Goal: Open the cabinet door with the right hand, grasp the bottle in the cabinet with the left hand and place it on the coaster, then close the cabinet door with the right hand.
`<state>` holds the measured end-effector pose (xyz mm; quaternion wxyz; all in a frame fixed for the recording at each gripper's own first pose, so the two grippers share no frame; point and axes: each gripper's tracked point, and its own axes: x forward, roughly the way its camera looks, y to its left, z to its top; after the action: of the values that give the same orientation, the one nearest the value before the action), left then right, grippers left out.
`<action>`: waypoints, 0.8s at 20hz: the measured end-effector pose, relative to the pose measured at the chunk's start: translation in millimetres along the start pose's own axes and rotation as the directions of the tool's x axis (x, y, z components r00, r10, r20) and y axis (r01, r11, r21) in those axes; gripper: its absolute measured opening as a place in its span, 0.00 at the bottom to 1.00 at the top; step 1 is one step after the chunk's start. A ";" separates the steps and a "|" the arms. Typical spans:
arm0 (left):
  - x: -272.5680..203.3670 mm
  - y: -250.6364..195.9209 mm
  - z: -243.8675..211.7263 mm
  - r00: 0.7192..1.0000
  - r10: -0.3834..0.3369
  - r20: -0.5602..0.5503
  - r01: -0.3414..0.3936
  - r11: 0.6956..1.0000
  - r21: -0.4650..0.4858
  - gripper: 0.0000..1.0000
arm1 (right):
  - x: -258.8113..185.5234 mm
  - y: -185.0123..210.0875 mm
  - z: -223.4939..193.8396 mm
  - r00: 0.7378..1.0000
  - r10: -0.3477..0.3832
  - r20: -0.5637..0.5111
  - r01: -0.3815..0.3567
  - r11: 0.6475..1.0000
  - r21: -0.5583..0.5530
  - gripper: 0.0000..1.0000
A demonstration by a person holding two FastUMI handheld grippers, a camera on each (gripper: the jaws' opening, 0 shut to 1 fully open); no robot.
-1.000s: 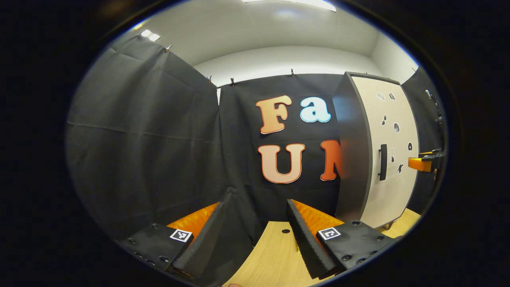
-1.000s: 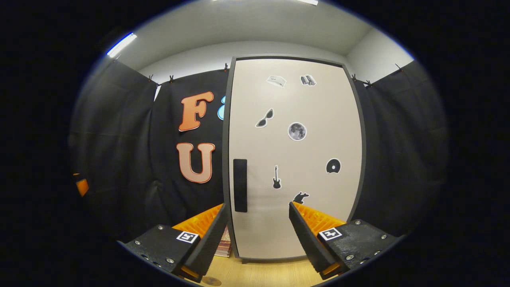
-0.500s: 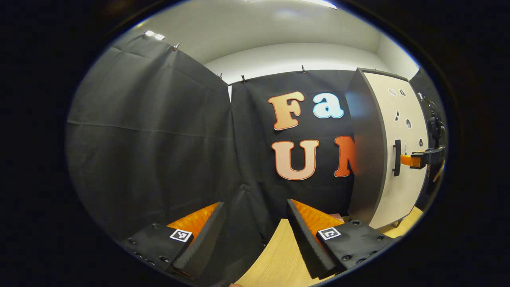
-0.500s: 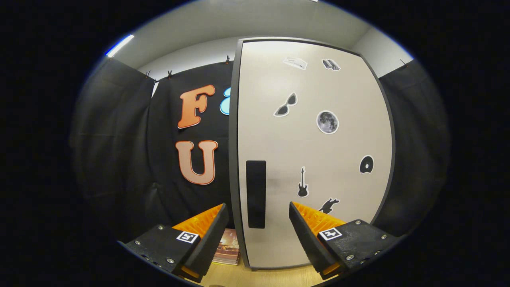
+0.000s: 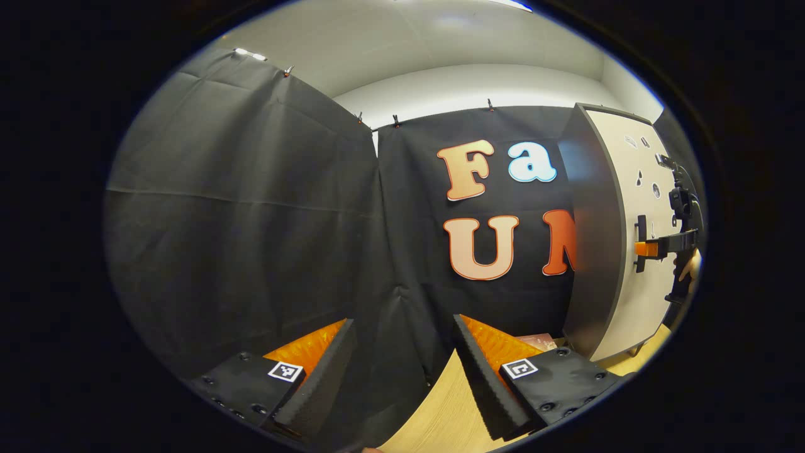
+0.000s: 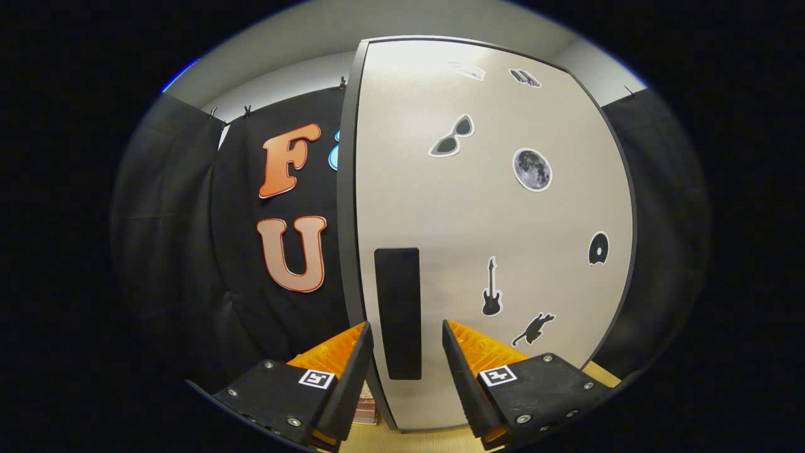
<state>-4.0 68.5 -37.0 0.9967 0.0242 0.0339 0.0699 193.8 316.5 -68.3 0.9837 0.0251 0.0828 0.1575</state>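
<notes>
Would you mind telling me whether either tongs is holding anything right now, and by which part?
Nothing is held. The right tongs stand open astride the cabinet door's handle, not clamped on it; the left tongs are open with nothing between them.

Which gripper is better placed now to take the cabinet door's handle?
The right gripper. Its open fingers straddle the black vertical handle on the beige cabinet door, which is closed. The left gripper faces the black cloth wall, off to the side.

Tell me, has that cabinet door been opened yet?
No, in the right gripper view the cabinet door sits shut in its frame, with the right gripper open around the handle.
</notes>
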 end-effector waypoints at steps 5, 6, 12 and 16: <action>4.8 2.5 -5.8 1.000 0.016 -0.012 -0.016 1.000 0.000 0.99 | 9.0 3.0 -3.2 1.000 -0.005 -0.011 0.006 1.000 0.007 0.47; 3.6 3.1 -6.5 1.000 0.019 -0.014 -0.019 1.000 0.001 0.99 | 9.5 2.8 -3.5 1.000 -0.006 -0.012 0.006 1.000 0.009 0.38; 3.7 5.0 -6.3 0.999 0.028 -0.016 -0.028 1.000 0.007 0.99 | 3.1 3.3 -3.3 1.000 0.027 -0.001 -0.027 1.000 0.008 0.29; 2.3 4.5 -2.9 1.000 0.018 -0.015 -0.018 1.000 0.013 0.99 | -10.4 5.4 -3.2 0.997 0.072 0.006 -0.072 0.997 0.008 0.23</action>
<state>-2.6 73.3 -39.8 0.9956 0.0305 0.0417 0.0788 181.9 318.4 -69.5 0.9775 0.0327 0.0797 0.1925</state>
